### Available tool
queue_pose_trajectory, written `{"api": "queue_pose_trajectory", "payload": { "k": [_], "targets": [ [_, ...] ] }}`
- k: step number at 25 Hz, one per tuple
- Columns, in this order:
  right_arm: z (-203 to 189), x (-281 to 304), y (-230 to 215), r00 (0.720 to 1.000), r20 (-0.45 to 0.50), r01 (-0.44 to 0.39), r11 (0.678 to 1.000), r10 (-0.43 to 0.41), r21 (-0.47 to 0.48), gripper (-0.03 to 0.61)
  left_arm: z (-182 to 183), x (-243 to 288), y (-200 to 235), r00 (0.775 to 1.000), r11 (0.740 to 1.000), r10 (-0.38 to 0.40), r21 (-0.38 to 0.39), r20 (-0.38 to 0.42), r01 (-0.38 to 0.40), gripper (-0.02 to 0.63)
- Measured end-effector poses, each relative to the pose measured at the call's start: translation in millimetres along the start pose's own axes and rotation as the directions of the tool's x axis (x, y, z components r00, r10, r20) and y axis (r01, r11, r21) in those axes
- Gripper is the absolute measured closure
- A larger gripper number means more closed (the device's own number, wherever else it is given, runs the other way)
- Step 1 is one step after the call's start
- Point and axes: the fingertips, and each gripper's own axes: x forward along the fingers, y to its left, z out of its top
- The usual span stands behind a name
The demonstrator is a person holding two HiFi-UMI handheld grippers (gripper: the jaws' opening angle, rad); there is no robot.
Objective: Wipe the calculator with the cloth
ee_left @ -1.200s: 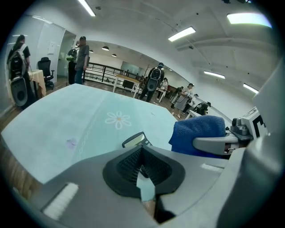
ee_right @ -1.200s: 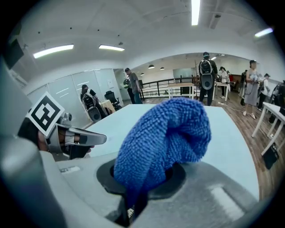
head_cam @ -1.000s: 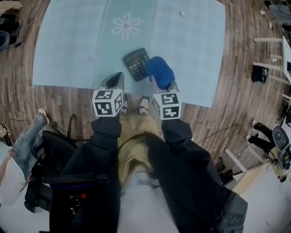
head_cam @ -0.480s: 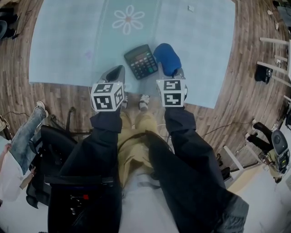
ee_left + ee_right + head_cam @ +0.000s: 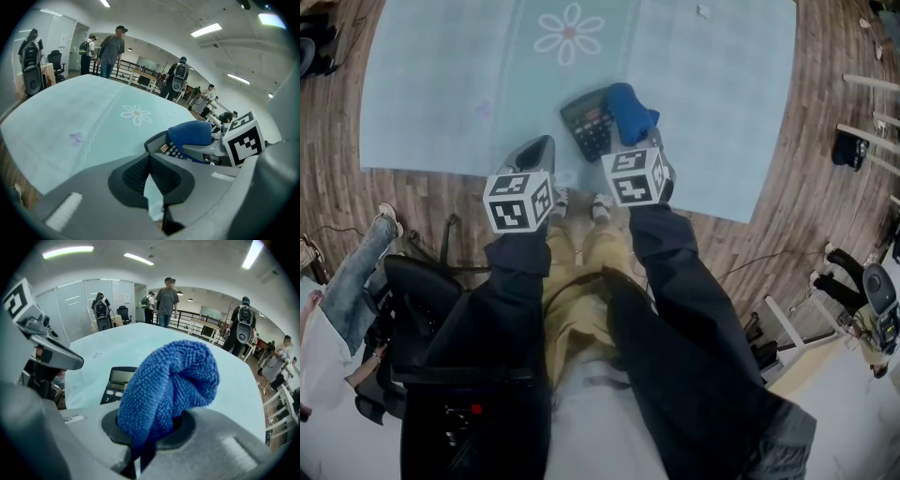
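A dark calculator (image 5: 586,124) lies on the pale blue tablecloth (image 5: 441,84) near the table's front edge. A blue cloth (image 5: 628,111) covers its right side, and my right gripper (image 5: 645,141) is shut on that cloth. In the right gripper view the cloth (image 5: 171,385) bulges up from the right gripper (image 5: 154,427), with the calculator (image 5: 117,383) just left of it. My left gripper (image 5: 544,148) hovers left of the calculator, jaws shut on nothing. The left gripper view shows the calculator (image 5: 161,145) and cloth (image 5: 190,133) just beyond the left gripper (image 5: 150,157).
A white flower print (image 5: 569,31) sits farther back on the tablecloth, with a small white scrap (image 5: 703,11) at the far right. The table's front edge runs just under both grippers, above wooden floor (image 5: 787,216). Several people (image 5: 165,301) stand beyond the table.
My right gripper has carried the blue cloth leftward from beside the calculator onto its right side. The left gripper has hardly moved.
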Motion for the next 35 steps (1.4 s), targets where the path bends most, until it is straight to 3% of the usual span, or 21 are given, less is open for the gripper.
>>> {"api": "queue_pose_trajectory", "payload": {
  "k": [17, 27, 35],
  "targets": [
    [3.6, 3.8, 85.5, 0.976, 0.013, -0.216, 0.975, 0.216, -0.049, 0.520, -9.7, -16.2, 26.9, 0.999, 0.998, 0.053, -0.041, 0.010, -0.053, 0.615],
    [3.1, -5.2, 112.8, 0.958, 0.035, -0.283, 0.957, 0.285, -0.061, 0.520, -16.3, -30.3, 36.3, 0.997, 0.996, 0.073, -0.058, 0.026, -0.071, 0.615],
    [22.7, -43.3, 102.1, 0.942, 0.153, -0.307, 0.951, 0.299, 0.037, 0.520, -14.3, -38.2, 40.7, 0.995, 0.995, 0.080, -0.066, 0.052, -0.077, 0.615]
  ]
}}
